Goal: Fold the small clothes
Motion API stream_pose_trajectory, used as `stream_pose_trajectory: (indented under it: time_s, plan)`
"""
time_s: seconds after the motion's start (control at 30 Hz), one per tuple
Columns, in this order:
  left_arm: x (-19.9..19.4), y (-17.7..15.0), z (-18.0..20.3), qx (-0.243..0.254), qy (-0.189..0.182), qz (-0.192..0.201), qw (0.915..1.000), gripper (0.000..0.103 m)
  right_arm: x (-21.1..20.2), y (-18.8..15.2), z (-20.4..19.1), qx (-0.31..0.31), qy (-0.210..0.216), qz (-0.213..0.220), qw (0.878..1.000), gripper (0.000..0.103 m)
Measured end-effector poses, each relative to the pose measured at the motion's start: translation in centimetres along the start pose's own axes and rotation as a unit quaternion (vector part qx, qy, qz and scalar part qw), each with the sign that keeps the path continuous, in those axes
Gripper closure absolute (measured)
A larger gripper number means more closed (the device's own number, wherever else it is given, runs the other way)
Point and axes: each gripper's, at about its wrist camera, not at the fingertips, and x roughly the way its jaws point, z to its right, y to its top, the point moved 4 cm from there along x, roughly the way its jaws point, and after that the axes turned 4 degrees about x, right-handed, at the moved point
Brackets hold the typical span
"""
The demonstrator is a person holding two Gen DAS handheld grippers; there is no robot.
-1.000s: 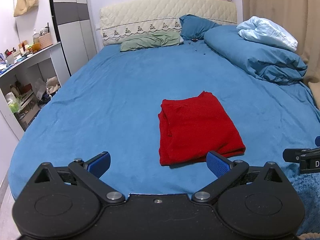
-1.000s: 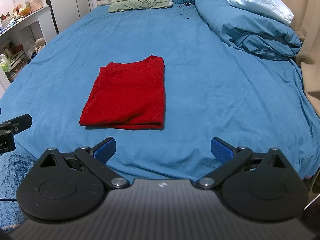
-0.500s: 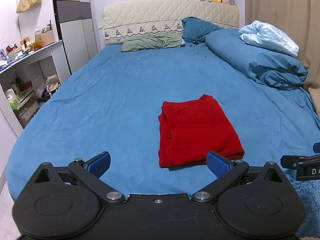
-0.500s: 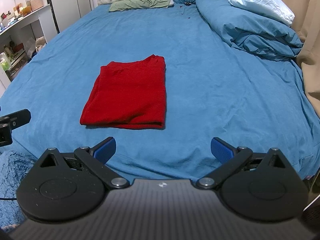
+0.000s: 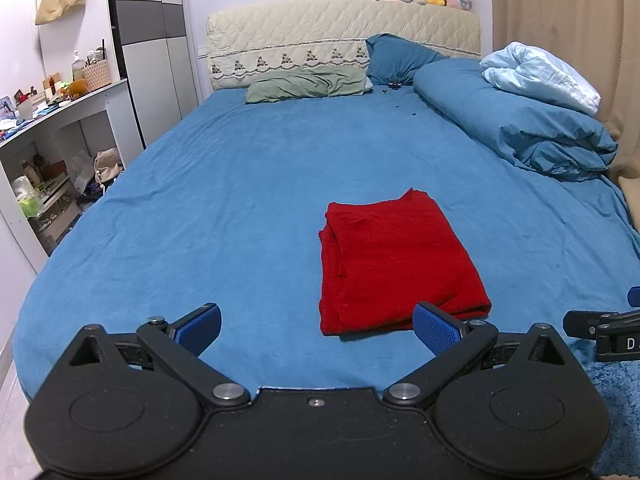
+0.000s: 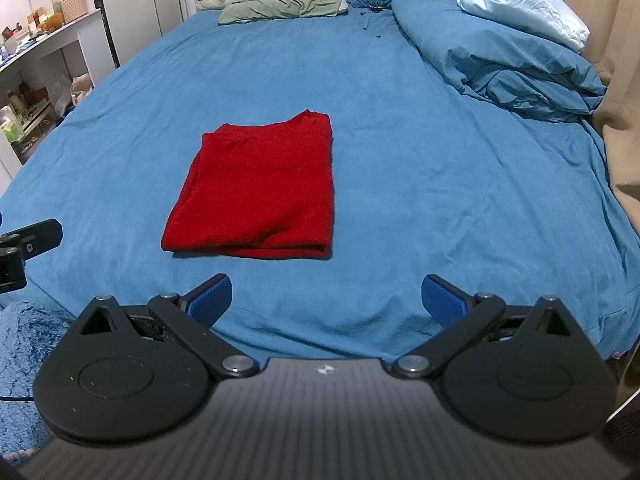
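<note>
A red garment (image 5: 394, 260) lies folded into a flat rectangle on the blue bed sheet (image 5: 240, 184); it also shows in the right wrist view (image 6: 260, 192). My left gripper (image 5: 318, 328) is open and empty, held near the foot of the bed, just short of the garment's near left corner. My right gripper (image 6: 326, 300) is open and empty, near the foot edge, in front of the garment's near right side. Each gripper's tip shows at the edge of the other's view.
A bunched blue duvet (image 5: 520, 128) with a pale blue blanket (image 5: 540, 76) lies along the bed's right side. Pillows (image 5: 308, 86) rest at the headboard. A white shelf unit (image 5: 52, 152) stands left of the bed. A fuzzy blue rug (image 6: 24, 344) lies by the foot.
Both grippers have drawn back slightly and risen a little; the garment lies unmoved. Both stay open.
</note>
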Motion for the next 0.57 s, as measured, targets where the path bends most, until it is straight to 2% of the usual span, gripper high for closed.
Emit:
stream_pose_trajectory:
  time_s: [0.57]
  plan:
    - [-0.08,0.31,0.35,0.014,0.011,0.023,0.9996,0.0,0.02,0.06,-0.07,0.002,0.002,-0.001,1.0,0.0]
